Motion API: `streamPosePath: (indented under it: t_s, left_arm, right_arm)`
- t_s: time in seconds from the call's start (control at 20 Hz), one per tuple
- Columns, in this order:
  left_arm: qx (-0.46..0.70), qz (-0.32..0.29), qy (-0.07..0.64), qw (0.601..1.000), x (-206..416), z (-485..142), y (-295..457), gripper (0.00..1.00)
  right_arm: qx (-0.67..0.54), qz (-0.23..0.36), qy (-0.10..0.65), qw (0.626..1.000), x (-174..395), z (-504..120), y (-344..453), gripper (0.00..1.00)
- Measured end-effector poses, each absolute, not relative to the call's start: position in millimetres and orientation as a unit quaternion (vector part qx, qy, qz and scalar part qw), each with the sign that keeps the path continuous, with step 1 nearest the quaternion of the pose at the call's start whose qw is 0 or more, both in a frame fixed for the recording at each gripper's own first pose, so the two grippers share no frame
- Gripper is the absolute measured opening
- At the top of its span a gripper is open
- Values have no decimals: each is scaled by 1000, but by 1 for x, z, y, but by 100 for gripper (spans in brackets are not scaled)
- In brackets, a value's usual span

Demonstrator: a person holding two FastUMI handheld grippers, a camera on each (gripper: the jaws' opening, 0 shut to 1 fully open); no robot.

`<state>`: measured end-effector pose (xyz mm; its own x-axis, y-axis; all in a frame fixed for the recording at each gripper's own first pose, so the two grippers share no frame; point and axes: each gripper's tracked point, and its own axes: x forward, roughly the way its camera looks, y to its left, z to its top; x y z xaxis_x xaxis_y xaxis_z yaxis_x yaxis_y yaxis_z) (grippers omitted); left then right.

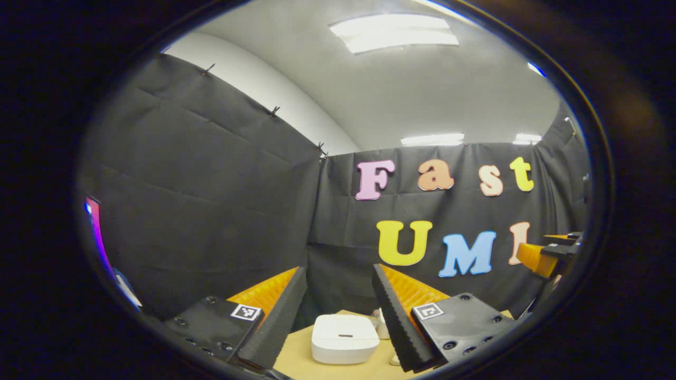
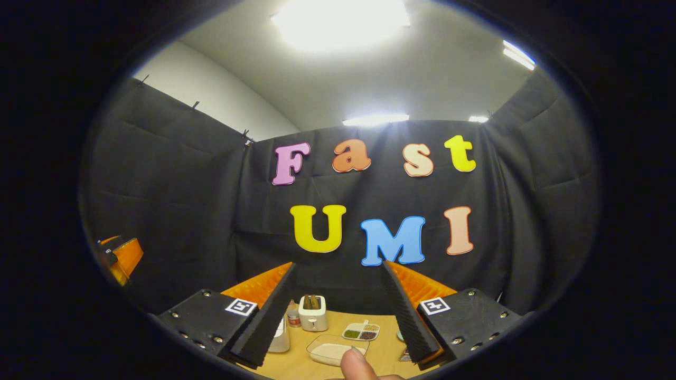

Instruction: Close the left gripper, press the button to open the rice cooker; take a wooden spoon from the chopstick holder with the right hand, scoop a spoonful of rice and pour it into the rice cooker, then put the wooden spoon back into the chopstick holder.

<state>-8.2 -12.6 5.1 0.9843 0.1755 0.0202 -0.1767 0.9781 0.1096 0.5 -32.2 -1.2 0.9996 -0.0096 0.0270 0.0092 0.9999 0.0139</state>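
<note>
Left gripper view: left gripper (image 1: 338,309) held high, jaws spread wide, nothing between them. Low centre of the frame, the white rice cooker (image 1: 345,338) sits on the tan counter (image 1: 296,359), lid down. A dark slot on the lid may be the button; too small to be sure. Hard, smooth plastic shell: judged stiff and slick, so a press with clenched tips should land square or it may skate off. Right gripper (image 1: 549,253) shows at the right edge.

Right gripper view: right gripper (image 2: 338,311) also released, empty. Bottom centre, a clear tray of rice (image 2: 332,351), a fingertip (image 2: 356,364) just in front. Behind: toaster (image 2: 312,312), divided dish (image 2: 362,331). Chopstick holder and spoon not made out. A wooden spoon is likely light and rigid; grip mid-handle.
</note>
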Motion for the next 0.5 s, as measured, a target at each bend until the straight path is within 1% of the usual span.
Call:
streamPosePath:
  t_s: [0.1,0.15,0.35,0.4,0.5]
  left_arm:
    - [44,94,-2,995,-7,1,-12,89]
    - [40,99,3,994,-7,-3,-11,88]
    - [52,99,17,994,-2,-17,-19,88]
    - [65,106,19,992,4,-19,-17,95]
    - [92,126,20,988,10,-21,-18,83]
  right_arm:
    - [11,4,-27,1000,-1,5,-32,96]
    - [15,7,-43,999,-3,11,-33,96]
    - [-12,-11,-97,995,-9,23,-59,96]
    - [-17,-8,-100,995,-11,20,-61,96]
    - [-19,2,-89,996,-8,12,-64,96]
